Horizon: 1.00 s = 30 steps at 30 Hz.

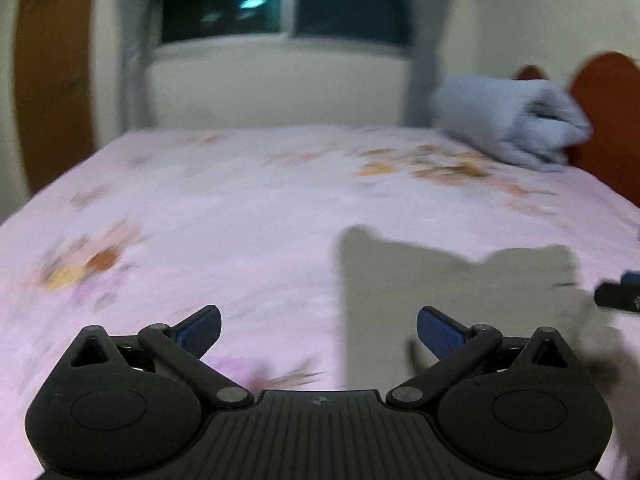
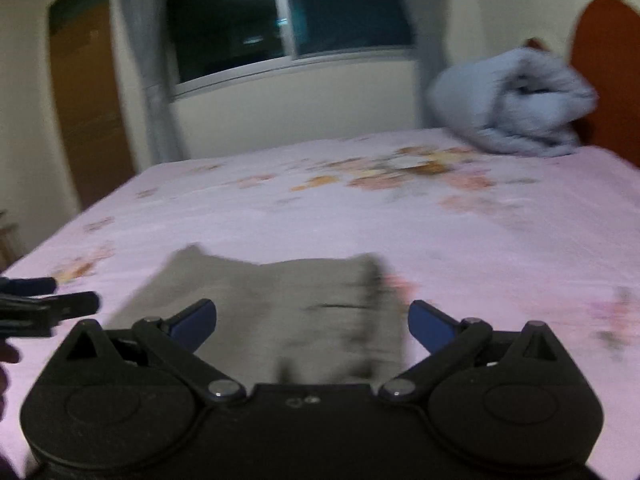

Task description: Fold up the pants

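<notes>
Grey pants (image 1: 460,292) lie flat on the pink floral bed sheet (image 1: 240,220); they also show in the right wrist view (image 2: 288,308). My left gripper (image 1: 318,330) is open and empty, above the sheet just left of the pants. My right gripper (image 2: 312,326) is open and empty, hovering over the near part of the pants. The right gripper's tip shows at the right edge of the left wrist view (image 1: 618,294). The left gripper shows at the left edge of the right wrist view (image 2: 48,304). Both views are blurred.
A rolled light-blue blanket (image 1: 512,120) lies at the far right of the bed, against a red-brown headboard (image 1: 604,112). A dark window (image 2: 280,20) with a grey curtain is behind the bed. A wooden door (image 2: 88,100) stands at the left.
</notes>
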Available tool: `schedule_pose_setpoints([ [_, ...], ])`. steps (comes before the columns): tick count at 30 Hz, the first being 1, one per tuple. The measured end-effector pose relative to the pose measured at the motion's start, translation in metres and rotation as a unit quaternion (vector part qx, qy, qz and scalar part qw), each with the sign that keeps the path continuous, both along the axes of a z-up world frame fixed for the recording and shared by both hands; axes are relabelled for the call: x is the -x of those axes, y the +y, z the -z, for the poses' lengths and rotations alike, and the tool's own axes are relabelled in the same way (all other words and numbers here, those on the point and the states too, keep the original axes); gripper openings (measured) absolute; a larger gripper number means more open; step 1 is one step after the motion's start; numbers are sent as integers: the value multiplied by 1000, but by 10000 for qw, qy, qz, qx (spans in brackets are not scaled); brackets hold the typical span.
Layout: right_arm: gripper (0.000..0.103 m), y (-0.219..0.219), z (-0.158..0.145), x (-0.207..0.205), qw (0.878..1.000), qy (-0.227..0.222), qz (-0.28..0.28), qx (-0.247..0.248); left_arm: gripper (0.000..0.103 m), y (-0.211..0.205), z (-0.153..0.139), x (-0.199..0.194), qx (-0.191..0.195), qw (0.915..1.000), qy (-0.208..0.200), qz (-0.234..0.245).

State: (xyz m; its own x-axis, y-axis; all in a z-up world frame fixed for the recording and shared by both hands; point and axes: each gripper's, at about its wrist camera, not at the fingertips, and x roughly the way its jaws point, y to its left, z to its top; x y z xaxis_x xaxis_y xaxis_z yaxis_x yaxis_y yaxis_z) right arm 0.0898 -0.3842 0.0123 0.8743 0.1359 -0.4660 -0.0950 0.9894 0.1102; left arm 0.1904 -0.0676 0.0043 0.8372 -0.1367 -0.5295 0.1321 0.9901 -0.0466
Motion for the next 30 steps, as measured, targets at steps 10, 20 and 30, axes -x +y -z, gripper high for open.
schedule_pose_setpoints([
  [10,89,7,46,-34,9924,1049,317,566,103,34,36,-16,272,9982,374,-379],
  [20,94,-4,10,-32,9964,399,478,581,103,-18,21,-57,169,9995,249,39],
  [30,89,42,28,-110,9774,835,-10,1944,103,-52,28,-89,-289,9982,514,78],
])
